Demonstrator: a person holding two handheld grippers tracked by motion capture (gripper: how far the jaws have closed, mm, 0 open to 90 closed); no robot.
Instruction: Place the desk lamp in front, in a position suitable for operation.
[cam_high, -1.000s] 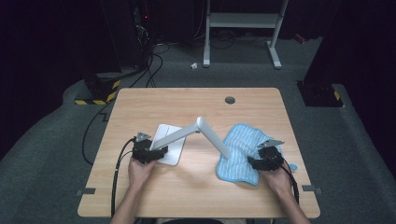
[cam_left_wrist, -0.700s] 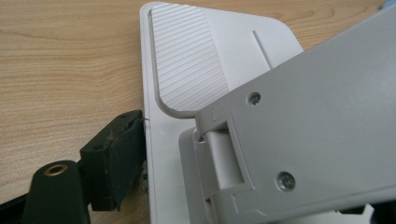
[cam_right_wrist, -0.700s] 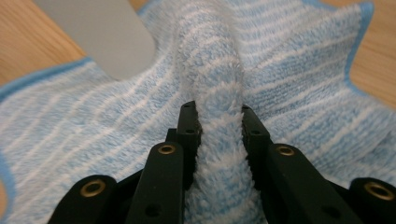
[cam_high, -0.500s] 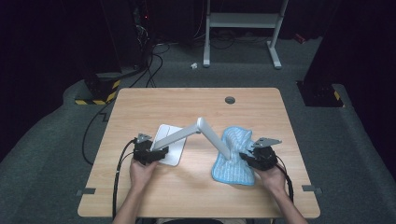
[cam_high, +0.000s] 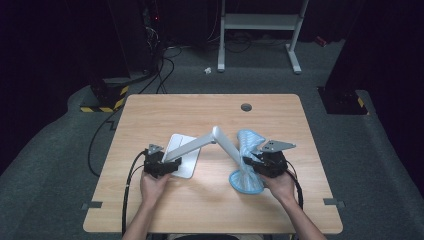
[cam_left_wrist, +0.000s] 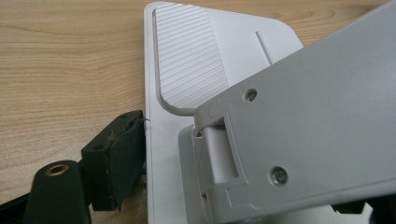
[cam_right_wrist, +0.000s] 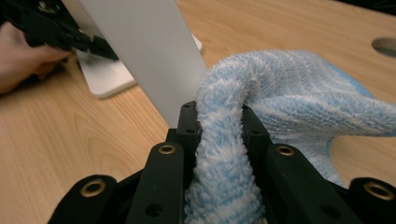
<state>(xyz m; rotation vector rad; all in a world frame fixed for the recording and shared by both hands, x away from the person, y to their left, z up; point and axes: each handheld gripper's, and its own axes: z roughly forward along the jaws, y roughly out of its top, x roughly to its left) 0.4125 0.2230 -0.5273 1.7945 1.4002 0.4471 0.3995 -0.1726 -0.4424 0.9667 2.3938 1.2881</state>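
My right tongs (cam_right_wrist: 219, 126) pinch a fold of the blue cloth (cam_right_wrist: 299, 93) beside the grey arm (cam_high: 227, 145), my left tongs (cam_high: 167, 167) clamp that stand's white base (cam_left_wrist: 187, 60) on the table (cam_high: 200, 110), and I read no writing anywhere.

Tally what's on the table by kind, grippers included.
Stand: 1
Cloth: 1
Grippers: 2, left gripper at the stand's base, right gripper shut on the cloth
Total: 4
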